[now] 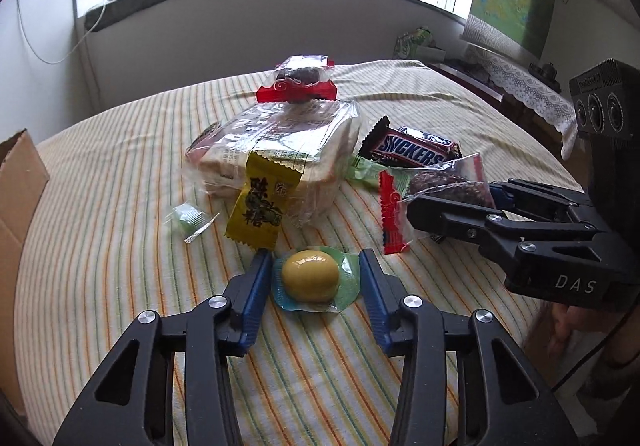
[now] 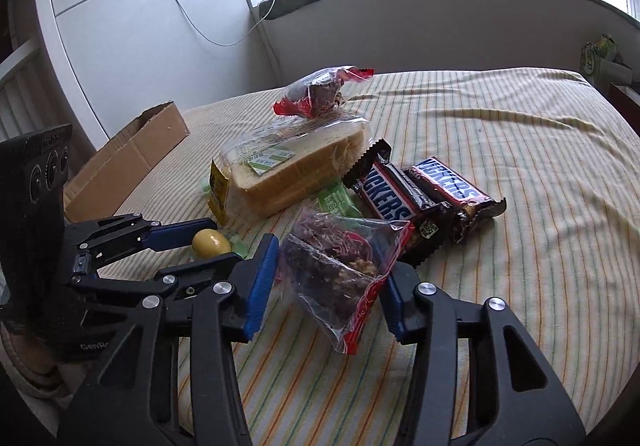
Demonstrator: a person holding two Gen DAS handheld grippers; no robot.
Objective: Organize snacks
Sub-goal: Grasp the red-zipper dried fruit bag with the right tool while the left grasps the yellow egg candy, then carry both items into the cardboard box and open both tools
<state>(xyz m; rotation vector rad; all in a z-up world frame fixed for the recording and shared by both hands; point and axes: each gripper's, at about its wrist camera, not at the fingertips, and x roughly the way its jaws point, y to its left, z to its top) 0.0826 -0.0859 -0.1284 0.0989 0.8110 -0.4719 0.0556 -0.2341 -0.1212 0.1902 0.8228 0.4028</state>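
My left gripper (image 1: 316, 282) is down on the striped cloth (image 1: 120, 205) with the round yellow sweet (image 1: 310, 282) in its clear green wrapper sitting between the blue pads (image 1: 256, 286). The pads flank the wrapper's edges closely, but I cannot tell whether they press on it. Just ahead of these jaws a yellow candy packet (image 1: 260, 205) leans on the bagged sliced bread (image 1: 280, 149), and a small green sweet (image 1: 188, 217) lies ahead to their left.

My right gripper (image 2: 332, 286) has a clear, red-edged bag of dark cake (image 2: 340, 274) between its pads, half closed around it; the left pad (image 2: 262, 282) meets the plastic, and the right one is hidden behind the bag. Beyond these jaws lie two chocolate bars (image 2: 424, 197), side by side and touching. A second cake bag (image 2: 320, 89) sits on top of the bread, and a cardboard box (image 2: 128, 157) stands far off to the left.
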